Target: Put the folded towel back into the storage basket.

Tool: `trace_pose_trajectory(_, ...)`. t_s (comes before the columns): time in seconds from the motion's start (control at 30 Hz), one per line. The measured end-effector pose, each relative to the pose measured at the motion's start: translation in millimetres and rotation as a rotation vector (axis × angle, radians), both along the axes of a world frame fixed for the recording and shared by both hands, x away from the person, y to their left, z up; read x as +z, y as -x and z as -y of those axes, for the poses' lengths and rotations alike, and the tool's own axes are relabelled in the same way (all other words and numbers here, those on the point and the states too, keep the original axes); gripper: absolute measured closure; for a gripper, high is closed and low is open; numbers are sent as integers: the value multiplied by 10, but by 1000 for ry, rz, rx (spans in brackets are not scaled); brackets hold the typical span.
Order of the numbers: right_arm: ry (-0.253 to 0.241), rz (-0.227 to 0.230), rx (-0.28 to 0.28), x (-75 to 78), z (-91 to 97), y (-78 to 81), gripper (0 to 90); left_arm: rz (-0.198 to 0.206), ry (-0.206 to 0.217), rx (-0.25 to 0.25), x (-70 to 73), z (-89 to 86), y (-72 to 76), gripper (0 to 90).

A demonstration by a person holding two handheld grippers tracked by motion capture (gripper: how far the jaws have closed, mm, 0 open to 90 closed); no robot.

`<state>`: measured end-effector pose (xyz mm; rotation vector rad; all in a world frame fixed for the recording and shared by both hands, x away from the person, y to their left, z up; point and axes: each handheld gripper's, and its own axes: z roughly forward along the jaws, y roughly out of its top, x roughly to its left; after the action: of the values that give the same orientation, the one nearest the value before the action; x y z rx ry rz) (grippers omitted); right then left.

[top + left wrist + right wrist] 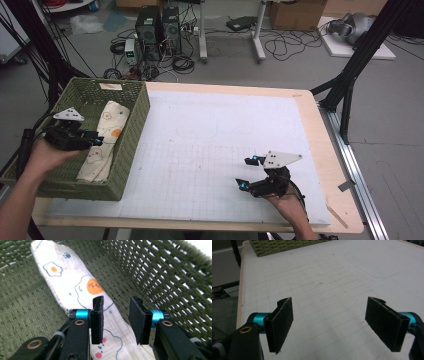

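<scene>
A folded white cloth (109,131) printed with fried eggs lies lengthwise in the green woven basket (136,124) at the table's left. My left gripper (97,140) hovers inside the basket just over the cloth. In the left gripper view its jaws (117,305) stand apart above the cloth (75,282), which runs under them without the pads pressing on it, and the basket wall (162,277) rises at the right. My right gripper (248,172) rests low over the white gridded mat near the front right, open wide with nothing between its pads (329,307).
The white gridded mat (220,140) covers most of the wooden table (327,165). The basket's corner (277,247) shows far off in the right gripper view. Computers, cables and black frame legs stand on the floor beyond the table.
</scene>
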<state>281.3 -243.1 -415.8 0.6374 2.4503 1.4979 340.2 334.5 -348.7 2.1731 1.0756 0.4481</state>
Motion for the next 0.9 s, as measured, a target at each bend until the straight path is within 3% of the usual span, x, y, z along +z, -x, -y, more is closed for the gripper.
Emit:
trace_pose_trajectory(0.47, -17, -6, -1, 7, 21, -17, 211, 69, 63, 38, 148, -62, 146, 541)
trace_pose_trajectory(0.67, -21, -3, -7, 25, 39, -30, 206, 122, 109, 36, 215, -16, 221, 479)
trace_pose_trajectory(0.9, -24, -9, -13, 36, 54, -27, 197, 148, 135, 27, 253, 64, 264, 445)
